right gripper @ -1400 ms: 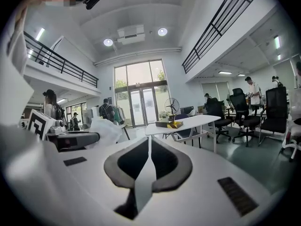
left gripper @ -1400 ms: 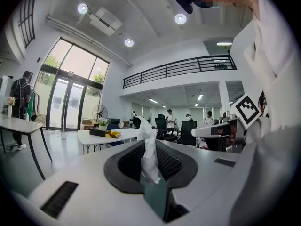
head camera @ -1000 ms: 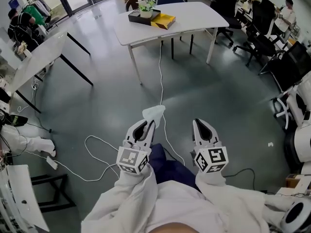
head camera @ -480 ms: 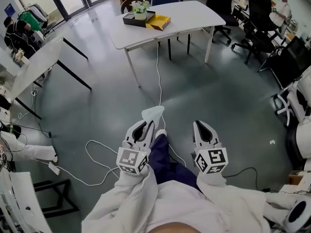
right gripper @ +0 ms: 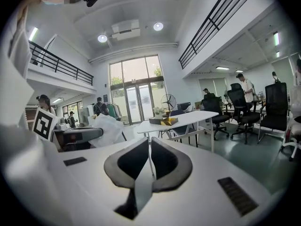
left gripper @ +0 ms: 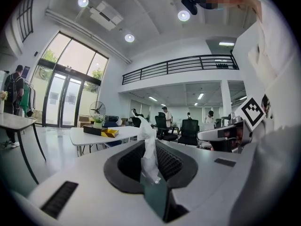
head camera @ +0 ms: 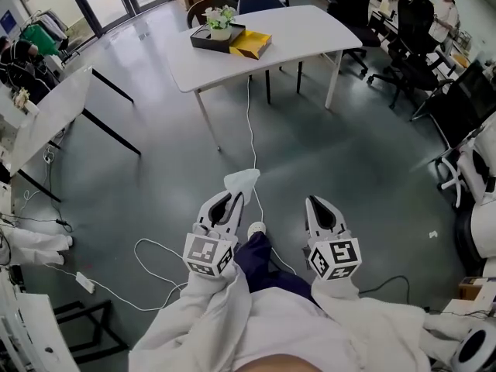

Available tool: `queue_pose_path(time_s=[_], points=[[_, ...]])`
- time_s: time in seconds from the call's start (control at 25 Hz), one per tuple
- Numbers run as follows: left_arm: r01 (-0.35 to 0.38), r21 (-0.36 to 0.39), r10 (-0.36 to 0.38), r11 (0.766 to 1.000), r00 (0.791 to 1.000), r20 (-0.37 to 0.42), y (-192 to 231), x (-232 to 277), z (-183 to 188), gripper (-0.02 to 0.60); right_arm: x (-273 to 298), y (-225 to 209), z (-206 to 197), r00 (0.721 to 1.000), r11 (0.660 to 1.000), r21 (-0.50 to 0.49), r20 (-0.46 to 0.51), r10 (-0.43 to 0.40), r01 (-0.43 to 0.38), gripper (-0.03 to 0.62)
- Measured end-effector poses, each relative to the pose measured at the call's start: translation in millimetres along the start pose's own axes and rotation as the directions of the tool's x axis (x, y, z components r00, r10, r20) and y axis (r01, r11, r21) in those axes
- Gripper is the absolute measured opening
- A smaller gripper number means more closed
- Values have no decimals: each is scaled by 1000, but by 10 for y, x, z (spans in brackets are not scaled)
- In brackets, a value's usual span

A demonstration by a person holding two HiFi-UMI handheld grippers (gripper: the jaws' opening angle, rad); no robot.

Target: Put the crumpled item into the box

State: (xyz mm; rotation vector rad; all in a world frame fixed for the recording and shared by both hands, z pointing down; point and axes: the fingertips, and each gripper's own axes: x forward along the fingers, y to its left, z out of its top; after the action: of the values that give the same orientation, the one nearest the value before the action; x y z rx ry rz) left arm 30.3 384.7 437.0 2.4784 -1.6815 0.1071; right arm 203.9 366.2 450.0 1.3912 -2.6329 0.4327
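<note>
Two grippers are held out side by side over the grey floor, both pointing forward toward the white rounded table (head camera: 310,25). The left gripper (head camera: 233,196) has its jaws drawn in on a crumpled white tissue (head camera: 242,180). The left gripper view shows the tissue's lower end pinched deep between the pads, while the rest rises upright as a twisted strip past the jaw tips. From the head view the tissue sticks out just ahead of that gripper, well apart from the table.

The right gripper (head camera: 313,201) has its jaws together with nothing between them.

Both forearms, in white sleeves (head camera: 209,308), reach straight out from the body, roughly parallel and level, with the marker cubes facing up toward the head camera. On the table's far left end lie a flat yellow box (head camera: 250,45) and, touching it, a black tray (head camera: 209,41) carrying a small potted plant (head camera: 219,20). A white cable (head camera: 249,122) trails across the floor from the table toward the person.
</note>
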Motion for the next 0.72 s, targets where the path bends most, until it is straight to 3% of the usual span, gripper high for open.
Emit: queue_pose_path(time_s=[0.36,0.72], points=[[-12,3,12,1000,1000,24,661,654,178,64,903,-168,304,1000,1000,-6,14,5,-5,41],[20,16,-20,1000,1000,22,1020,1156,261,64,1481,-336,467,1000,1000,1,18,-16,16,41]])
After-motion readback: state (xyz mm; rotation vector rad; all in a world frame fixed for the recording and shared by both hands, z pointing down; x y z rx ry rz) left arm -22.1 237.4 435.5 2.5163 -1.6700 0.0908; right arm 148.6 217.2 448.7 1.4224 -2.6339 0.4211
